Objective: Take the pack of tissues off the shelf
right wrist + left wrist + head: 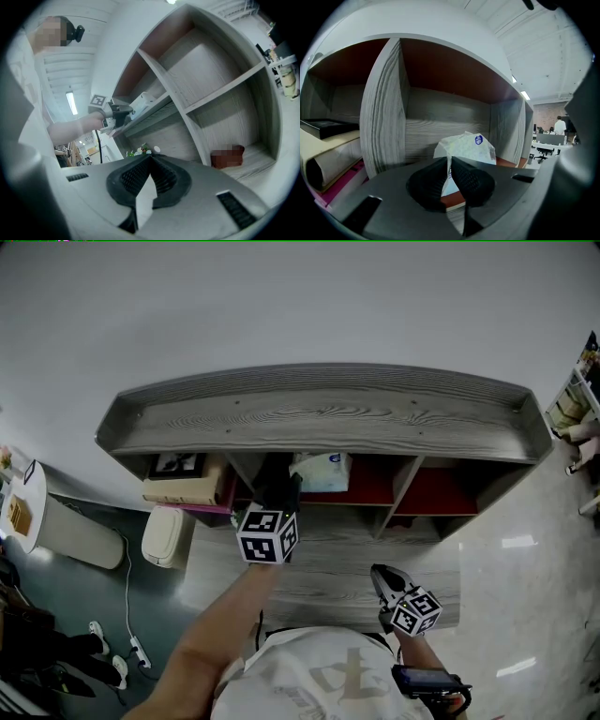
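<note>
My right gripper (150,157) is nearest to me, jaws closed together on nothing. Only the left gripper view shows the grip. There my left gripper (450,160) has its pads pinched on the near wrapper edge of the pack of tissues (469,144). The head view hides that contact but places the pack in the red-floored middle compartment (370,486) of the shelf (328,418). Its long axis runs side to side along the shelf front, left end at the jaws.
</note>
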Demonstrator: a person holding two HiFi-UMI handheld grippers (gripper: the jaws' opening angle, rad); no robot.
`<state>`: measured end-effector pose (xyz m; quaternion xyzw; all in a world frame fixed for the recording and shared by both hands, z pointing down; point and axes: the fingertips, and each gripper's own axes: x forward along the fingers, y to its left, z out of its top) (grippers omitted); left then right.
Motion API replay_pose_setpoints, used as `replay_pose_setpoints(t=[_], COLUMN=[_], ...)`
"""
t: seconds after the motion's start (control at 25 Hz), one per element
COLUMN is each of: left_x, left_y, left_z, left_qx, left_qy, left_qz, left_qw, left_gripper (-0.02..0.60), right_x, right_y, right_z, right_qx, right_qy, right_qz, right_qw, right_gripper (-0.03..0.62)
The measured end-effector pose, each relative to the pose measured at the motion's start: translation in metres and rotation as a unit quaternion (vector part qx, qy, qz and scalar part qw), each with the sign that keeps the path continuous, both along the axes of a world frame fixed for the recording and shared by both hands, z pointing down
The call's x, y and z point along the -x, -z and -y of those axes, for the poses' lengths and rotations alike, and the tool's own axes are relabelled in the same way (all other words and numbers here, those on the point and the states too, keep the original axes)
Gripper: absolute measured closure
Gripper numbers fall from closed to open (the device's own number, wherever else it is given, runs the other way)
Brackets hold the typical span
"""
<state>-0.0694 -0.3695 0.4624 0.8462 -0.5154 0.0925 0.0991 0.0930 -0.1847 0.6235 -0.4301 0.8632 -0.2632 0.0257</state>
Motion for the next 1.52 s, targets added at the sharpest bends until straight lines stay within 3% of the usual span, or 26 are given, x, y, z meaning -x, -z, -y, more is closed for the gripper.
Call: replay_pose_setpoints(t=[0.64, 1.52], left_x=[-0.011, -0.008], left_y=[0.021, 0.021], left_z=[-0.026, -0.094], left_qx=[-0.048, -0.063], left_qy=[-0.034, -0.1], left_qz=[-0.013, -0.065], left_qw=[0.9981, 0.9908], left_gripper=[0.56, 0.561], right_x=[0.001, 0.012], right_y=[0.002, 0.004], right_z=[-0.008, -0.022], right_qx=[-0.002, 0.0], right_qy=[0.0, 0.015], right_qz=[-0.004, -0.01], right_qw=[1.0, 1.0], right_gripper=[0.589, 0.589])
